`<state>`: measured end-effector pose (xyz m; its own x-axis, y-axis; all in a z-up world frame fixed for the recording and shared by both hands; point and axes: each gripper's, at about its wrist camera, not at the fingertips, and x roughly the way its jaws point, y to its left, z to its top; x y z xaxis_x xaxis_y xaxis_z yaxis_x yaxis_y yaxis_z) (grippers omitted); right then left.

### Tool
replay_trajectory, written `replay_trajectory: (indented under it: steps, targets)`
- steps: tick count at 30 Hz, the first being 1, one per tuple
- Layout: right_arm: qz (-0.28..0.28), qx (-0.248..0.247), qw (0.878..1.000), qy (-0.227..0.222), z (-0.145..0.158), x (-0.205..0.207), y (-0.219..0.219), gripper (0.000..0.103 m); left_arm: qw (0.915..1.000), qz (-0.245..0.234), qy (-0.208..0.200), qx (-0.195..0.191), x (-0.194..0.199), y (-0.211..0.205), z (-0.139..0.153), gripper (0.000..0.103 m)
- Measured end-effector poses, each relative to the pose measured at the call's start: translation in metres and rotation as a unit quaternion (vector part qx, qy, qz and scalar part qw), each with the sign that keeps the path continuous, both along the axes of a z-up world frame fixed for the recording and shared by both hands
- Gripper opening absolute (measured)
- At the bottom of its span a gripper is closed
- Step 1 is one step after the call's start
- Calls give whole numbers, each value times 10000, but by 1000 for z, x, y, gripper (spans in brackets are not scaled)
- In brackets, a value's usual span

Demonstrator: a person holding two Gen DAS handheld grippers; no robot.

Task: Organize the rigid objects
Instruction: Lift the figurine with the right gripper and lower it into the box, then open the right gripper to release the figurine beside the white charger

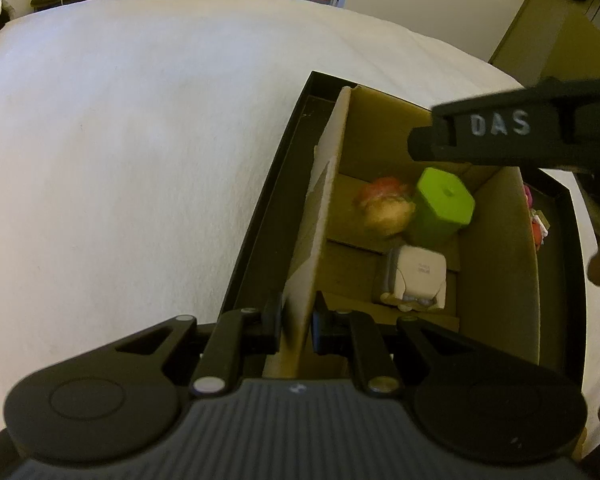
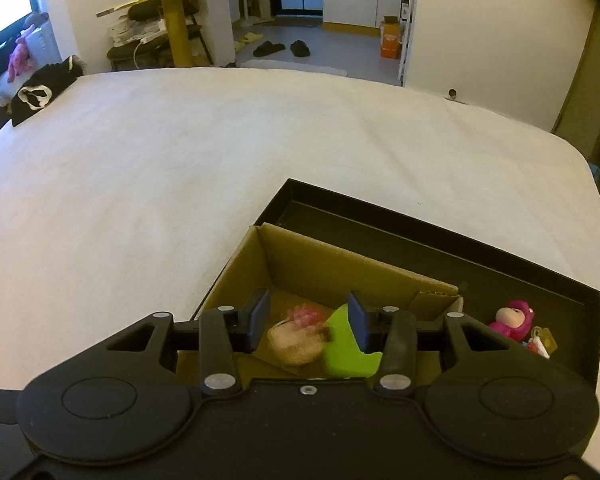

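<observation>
Left gripper [image 1: 296, 322] up close, fingers clenched on the side wall of the cardboard box [image 1: 320, 216]. The box sits in a black tray [image 1: 260, 216] on the white bed [image 1: 140, 140]. Inside lie a green block [image 1: 440, 204], a peach-pink toy [image 1: 384, 210] and a white cube [image 1: 418, 276]. Right gripper [image 2: 308, 320] hovers above, fingers released, gripping nothing.

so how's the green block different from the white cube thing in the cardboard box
The green block is bright green and six-sided with a small hole in its top; the white cube is pale, square-faced and bears faint print. The green block sits toward the far end, touching a blurred pink-and-tan item; the white cube sits nearer the left gripper, apart from it. Both rest on the floor of the cardboard box, neither gripped.
</observation>
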<state>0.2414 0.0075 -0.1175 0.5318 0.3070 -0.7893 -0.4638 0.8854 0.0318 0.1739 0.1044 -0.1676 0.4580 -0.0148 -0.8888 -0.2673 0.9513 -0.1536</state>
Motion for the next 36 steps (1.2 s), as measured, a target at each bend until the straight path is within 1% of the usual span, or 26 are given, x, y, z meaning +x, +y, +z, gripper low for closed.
replay_trajectory:
  steps: [4,10,13,18,20,21,23,25,26,27,31,36]
  targets:
    - [-28,-28,10000,24,1,-3,-7,43,10000,-10,22,49,-1,-2,1,13]
    - [-152,58,9998,117,1,-7,-24,44,9999,-48,58,141,1,-7,4,13]
    - [-205,102,9997,94,4,-9,-31,46,9998,-65,94,186,4,-10,5,13]
    - [-310,198,9993,2,10,-9,-44,59,9994,-39,182,298,8,-13,4,14]
    - [-347,255,9991,-15,11,-10,-51,61,9991,-25,225,355,9,-15,5,15]
    - [-368,276,9989,-21,12,-10,-54,63,9990,-18,242,384,10,-17,7,17]
    - [-390,338,9987,-50,12,-11,-61,67,9988,-19,265,421,12,-18,9,18]
    - [-289,419,9986,-129,14,-14,-66,72,9984,-33,309,466,14,-21,10,18]
    - [-260,432,9986,-172,15,-15,-69,78,9982,-32,328,503,15,-23,10,18]
    - [-249,437,9985,-208,15,-17,-71,81,9979,-25,344,543,16,-24,8,19]
    - [-312,450,9981,-274,15,-16,-81,81,9970,53,404,659,19,-27,10,25]
    - [-432,533,9969,-377,15,-15,-100,81,9952,142,406,884,24,-32,14,38]
